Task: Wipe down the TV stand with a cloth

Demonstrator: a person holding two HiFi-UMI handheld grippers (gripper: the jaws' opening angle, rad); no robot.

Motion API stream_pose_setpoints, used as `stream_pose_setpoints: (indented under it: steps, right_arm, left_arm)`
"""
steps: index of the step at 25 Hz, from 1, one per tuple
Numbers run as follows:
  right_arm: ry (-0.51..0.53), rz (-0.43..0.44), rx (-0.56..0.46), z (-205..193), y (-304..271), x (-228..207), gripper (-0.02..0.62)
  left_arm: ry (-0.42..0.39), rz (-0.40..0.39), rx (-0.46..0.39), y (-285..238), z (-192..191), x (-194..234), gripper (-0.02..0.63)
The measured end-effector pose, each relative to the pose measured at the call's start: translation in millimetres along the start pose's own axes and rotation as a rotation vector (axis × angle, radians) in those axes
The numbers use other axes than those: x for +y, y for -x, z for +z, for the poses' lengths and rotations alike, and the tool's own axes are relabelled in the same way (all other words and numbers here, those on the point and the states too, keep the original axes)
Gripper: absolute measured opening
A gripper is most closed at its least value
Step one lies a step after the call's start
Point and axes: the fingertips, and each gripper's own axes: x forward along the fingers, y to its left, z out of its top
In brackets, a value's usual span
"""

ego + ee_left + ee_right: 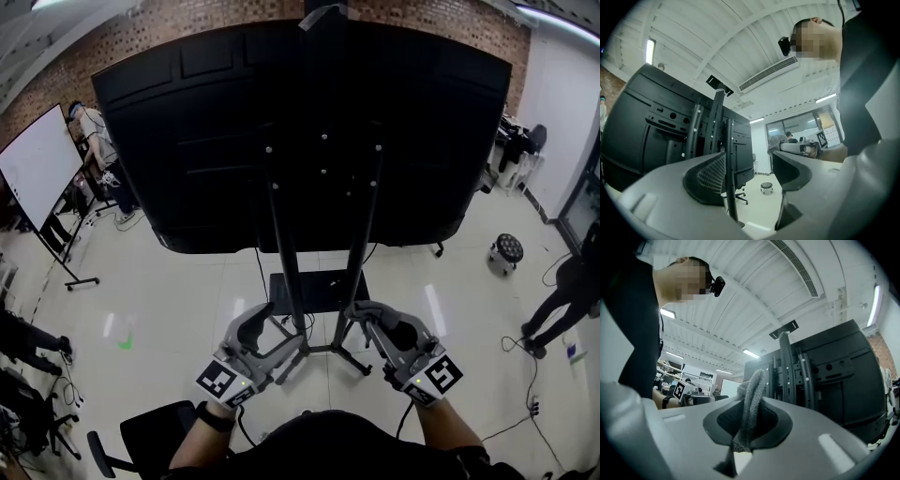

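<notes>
Two grippers, then. How does each one stand?

Left gripper (747, 166), at seven o'clock in the head view (267, 328), has its jaws spread wide with nothing clamped. One thin dark upright of the TV stand (729, 164) shows in the gap; I cannot tell whether it touches either jaw.

And the other?

Right gripper (747, 423), at five o'clock (375, 323), has its jaws pressed on one grey cloth (752, 394). A fold of it stands up out of the pinch.

Where is the stand?

At twelve o'clock from both grippers. The TV stand (284, 234) has two uprights carrying one large black TV (206, 122), seen from the back. Its base legs spread on the floor just ahead of the grippers, the left one nearest a leg.

Anything else to count?

Two marker cubes, one per gripper (220, 380) (439, 375). One whiteboard (37, 164) at nine o'clock, one round stool (507, 248) at three o'clock, and one black office chair (141, 431) at seven o'clock, by the picture's lower edge.
</notes>
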Motion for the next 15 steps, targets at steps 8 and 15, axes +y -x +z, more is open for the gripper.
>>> stream_pose_setpoints:
  steps: [8, 15]
  right_arm:
    - [0.059, -0.040, -0.023, 8, -49, -35, 0.029]
    - [0.192, -0.023, -0.056, 44, -75, -71, 0.028]
  left_arm:
    - [-0.026, -0.025, -0.017, -21, 9, 53, 0.326]
    - [-0.133, -0.044, -0.095, -56, 47, 70, 0.264]
